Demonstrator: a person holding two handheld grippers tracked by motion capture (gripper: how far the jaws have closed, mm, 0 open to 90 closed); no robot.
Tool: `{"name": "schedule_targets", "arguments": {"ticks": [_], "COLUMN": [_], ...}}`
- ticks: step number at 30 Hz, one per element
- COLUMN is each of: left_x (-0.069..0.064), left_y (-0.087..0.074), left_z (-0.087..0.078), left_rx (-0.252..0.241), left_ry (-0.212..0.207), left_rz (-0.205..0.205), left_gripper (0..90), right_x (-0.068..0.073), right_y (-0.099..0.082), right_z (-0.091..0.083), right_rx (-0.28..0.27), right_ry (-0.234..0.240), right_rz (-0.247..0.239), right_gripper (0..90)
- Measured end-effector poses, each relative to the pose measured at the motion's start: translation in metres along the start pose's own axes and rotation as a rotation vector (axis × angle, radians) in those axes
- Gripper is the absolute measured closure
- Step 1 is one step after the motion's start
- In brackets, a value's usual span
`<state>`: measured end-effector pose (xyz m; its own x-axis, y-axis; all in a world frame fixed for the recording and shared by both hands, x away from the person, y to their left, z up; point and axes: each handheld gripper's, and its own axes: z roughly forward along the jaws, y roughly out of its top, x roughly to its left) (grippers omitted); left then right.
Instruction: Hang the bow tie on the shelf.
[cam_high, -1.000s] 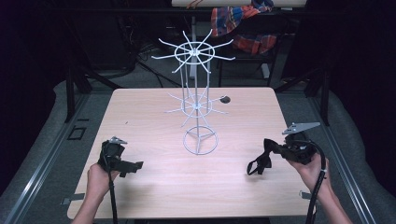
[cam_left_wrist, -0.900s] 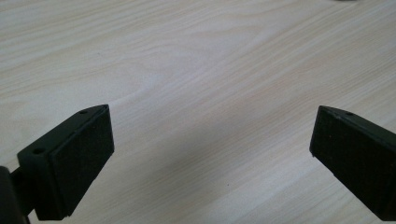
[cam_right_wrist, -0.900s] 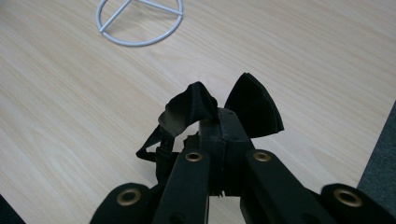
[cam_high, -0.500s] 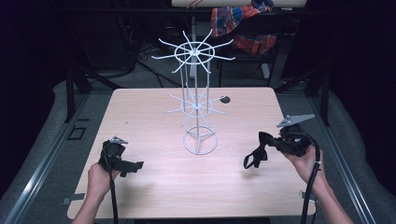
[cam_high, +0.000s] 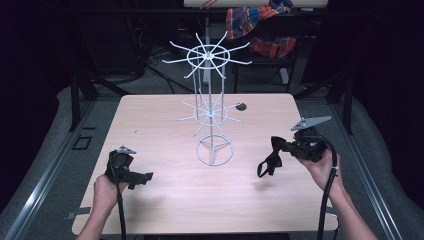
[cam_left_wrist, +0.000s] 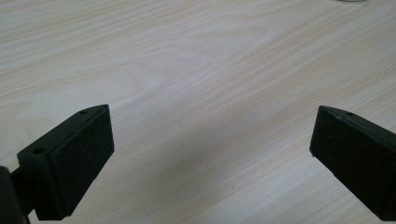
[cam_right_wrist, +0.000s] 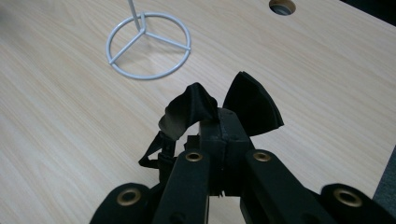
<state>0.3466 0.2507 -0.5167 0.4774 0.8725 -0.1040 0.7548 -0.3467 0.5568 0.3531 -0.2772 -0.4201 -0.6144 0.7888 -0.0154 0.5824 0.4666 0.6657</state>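
Though clamped — black strap (cam_right_wrist: 189, 112), ends unclear.

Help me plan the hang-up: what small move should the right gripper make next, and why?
Probably lift and carry toward the white wire rack. The right gripper is shut on a black fabric item that dangles just above the table, right of the rack's ring base, below its hook arms. The left gripper is open and rests low.
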Motion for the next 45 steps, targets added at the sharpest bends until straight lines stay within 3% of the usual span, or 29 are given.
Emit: {"name": "schedule_targets", "arguments": {"ticks": [30, 45], "left_x": [-0.001, -0.001], "left_y": [0.001, 0.001], "left_z": [0.001, 0.001], "left_rx": [0.008, 0.012], "left_ry": [-0.007, -0.009], "left_rz": [0.007, 0.012], "left_gripper": [0.0, 0.0], "right_x": [0.014, 0.021], "right_y": [0.059, 0.080], "right_z": [0.021, 0.021], "right_rx": [-0.076, -0.110], "right_ry": [0.061, 0.071], "right_rz": [-0.053, -0.074], "right_gripper": [90.0, 90.0]}}
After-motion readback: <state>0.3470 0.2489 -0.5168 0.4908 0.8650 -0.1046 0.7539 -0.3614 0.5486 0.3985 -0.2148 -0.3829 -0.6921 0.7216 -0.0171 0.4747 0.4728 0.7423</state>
